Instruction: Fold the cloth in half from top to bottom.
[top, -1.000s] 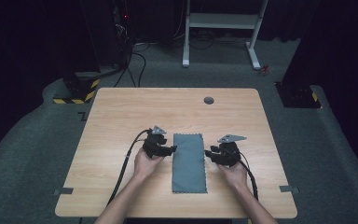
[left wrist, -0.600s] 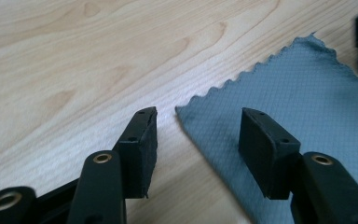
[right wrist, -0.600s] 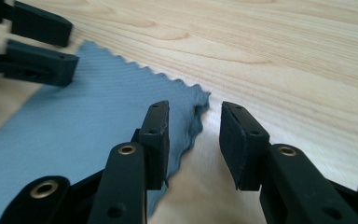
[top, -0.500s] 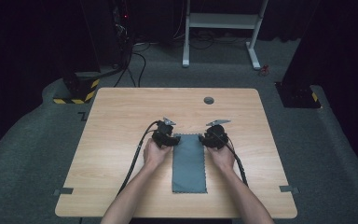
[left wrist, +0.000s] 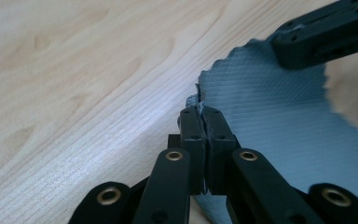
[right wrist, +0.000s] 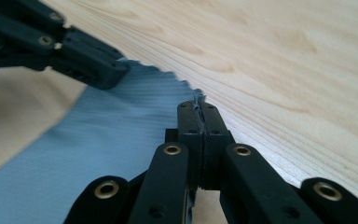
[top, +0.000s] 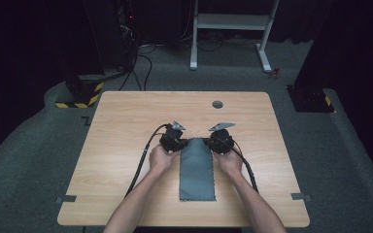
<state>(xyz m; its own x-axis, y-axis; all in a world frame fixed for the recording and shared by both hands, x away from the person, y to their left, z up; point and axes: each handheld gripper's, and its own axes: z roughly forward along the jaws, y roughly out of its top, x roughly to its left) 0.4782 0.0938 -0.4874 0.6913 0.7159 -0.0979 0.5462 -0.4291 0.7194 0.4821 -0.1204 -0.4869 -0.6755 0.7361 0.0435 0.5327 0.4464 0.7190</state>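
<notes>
A grey-blue cloth point(top: 197, 171) lies lengthwise on the wooden table point(top: 121, 126), its far end drawn narrow between my two grippers. My left gripper point(top: 186, 142) has just been closing its jaws, which now stand shut on the cloth's far left corner point(left wrist: 199, 103). My right gripper point(top: 207, 142) has likewise just been closing and is shut on the far right corner point(right wrist: 198, 103). In the left gripper view the cloth point(left wrist: 279, 126) spreads to the right. In the right gripper view the cloth point(right wrist: 112, 140) spreads to the left. Each view has the other gripper's jaws across from its own.
A round grommet hole point(top: 217, 104) sits near the table's far edge. Black cables point(top: 141, 165) trail back from both grippers along the forearms. A white desk frame point(top: 233, 22) and dark equipment stand on the carpet beyond the table.
Both hands moved away from the person and inward, from beside the cloth to its far corners. The cloth's far end is now pinched narrower.
</notes>
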